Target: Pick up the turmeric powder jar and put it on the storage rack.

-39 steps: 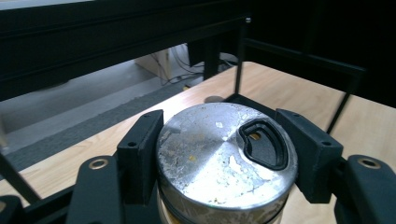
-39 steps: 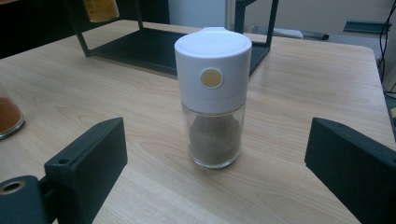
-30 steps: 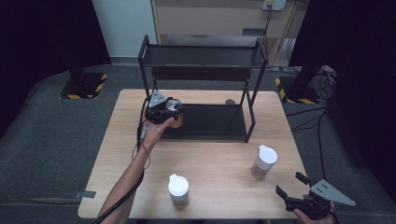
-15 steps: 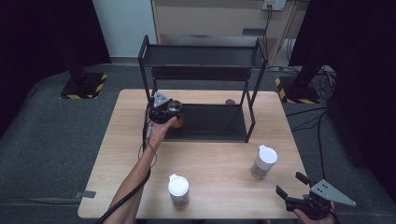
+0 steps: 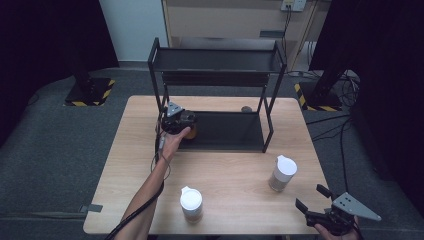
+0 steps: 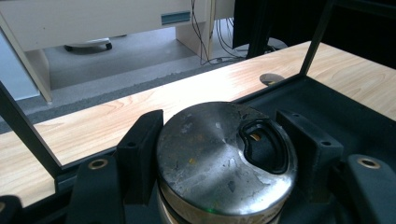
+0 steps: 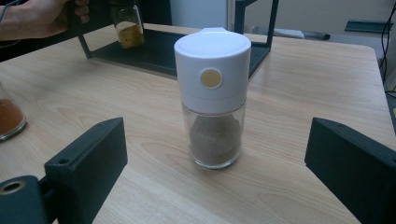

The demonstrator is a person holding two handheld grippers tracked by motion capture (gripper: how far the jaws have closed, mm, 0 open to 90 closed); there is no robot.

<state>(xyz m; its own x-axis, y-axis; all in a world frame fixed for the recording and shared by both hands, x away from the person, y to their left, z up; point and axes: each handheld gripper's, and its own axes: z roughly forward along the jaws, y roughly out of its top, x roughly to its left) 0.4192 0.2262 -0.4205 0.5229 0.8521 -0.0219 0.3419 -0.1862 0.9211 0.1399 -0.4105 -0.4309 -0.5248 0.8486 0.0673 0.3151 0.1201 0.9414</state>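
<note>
Left gripper (image 5: 187,131) clamps a spice jar (image 5: 191,132) at the left front corner of the rack's (image 5: 215,80) bottom shelf (image 5: 230,131). From the high view the jar is mostly hidden under the hand; the left gripper view gives its scuffed metal lid (image 6: 224,154) with a black pour opening, pads pressed on both sides. The right gripper view shows the same jar (image 7: 127,25) from the side: clear glass, yellow-orange powder in the lower part.

Near table edge, left of centre: white-capped jar (image 5: 191,204), reddish-brown powder, cut off in the right gripper view.

Right: white-lidded shaker (image 5: 283,172) standing upright on the table (image 5: 235,170), brown-grey powder visible up close (image 7: 213,95).

Right gripper (image 5: 315,205) at the near right corner, jaws wide, holding nothing, shaker ahead of them and apart.
</note>
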